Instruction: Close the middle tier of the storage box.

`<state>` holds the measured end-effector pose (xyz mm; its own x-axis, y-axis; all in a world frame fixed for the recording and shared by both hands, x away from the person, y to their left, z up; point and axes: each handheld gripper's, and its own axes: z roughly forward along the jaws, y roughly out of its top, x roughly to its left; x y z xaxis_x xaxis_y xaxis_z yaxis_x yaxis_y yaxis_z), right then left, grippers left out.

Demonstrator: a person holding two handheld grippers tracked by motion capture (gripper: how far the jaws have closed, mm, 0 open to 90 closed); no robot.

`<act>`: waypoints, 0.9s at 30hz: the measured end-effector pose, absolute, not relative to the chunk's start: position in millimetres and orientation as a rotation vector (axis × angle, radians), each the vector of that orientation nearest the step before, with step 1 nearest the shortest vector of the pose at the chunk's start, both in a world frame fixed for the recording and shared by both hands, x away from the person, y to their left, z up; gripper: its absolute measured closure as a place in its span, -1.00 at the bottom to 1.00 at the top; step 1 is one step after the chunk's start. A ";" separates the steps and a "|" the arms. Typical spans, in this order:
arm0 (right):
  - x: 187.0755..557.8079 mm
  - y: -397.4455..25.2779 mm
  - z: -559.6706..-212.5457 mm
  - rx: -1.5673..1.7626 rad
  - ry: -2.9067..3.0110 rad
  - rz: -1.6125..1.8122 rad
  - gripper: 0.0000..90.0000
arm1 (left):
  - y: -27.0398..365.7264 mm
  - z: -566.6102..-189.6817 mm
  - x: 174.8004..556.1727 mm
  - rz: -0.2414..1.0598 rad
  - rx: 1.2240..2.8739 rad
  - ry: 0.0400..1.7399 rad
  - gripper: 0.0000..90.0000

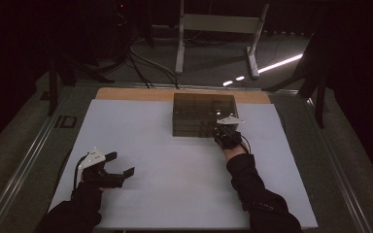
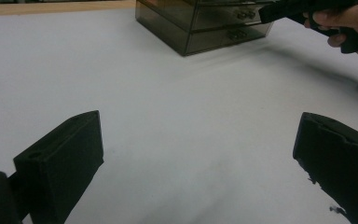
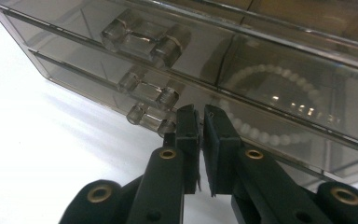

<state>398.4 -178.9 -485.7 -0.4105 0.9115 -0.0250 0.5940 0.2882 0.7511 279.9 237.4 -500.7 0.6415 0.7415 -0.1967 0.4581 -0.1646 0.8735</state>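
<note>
The left gripper point(image 1: 119, 165) sits lower left in the high view, low over the white worktop point(image 1: 165, 165), its fingers point(image 2: 60, 163) spread wide and holding nothing. It is well apart from the work and takes no part in the step.

The right gripper point(image 1: 222, 132) is at centre right in the high view, pressed up to the front face of the smoked drawer box point(image 1: 204, 104), which stands at the far middle of the worktop just before the wooden edge point(image 1: 126, 93). In the right gripper view its fingers point(image 3: 216, 135) are drawn nearly together, a thin slit between them. Their tips lie just right of the lowest clear handle point(image 3: 150, 119), about touching its right end. Whether anything is pinched in the slit cannot be told. Two more handles point(image 3: 144, 37) sit higher on the box front. A string of pale beads point(image 3: 261, 133) lies behind the front, right of centre.

Assessment: the step in hand appears to be taking hold of the lowest handle to draw that drawer out. As the fingers stand, they seem offset to the handle's right end. A sound grip would open slightly, shift left to straddle the bar at its middle, then close firmly. The pull should run straight back along the drawer's line and level, since a sideways or lifting pull could drag the light box across the smooth worktop. The idle left gripper could steady the box if it slides.
</note>
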 end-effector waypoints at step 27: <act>383.8 -165.2 -473.0 1.386 2.209 1.003 -1.00 | 236.4 -500.5 280.7 0.334 1.808 0.961 -0.93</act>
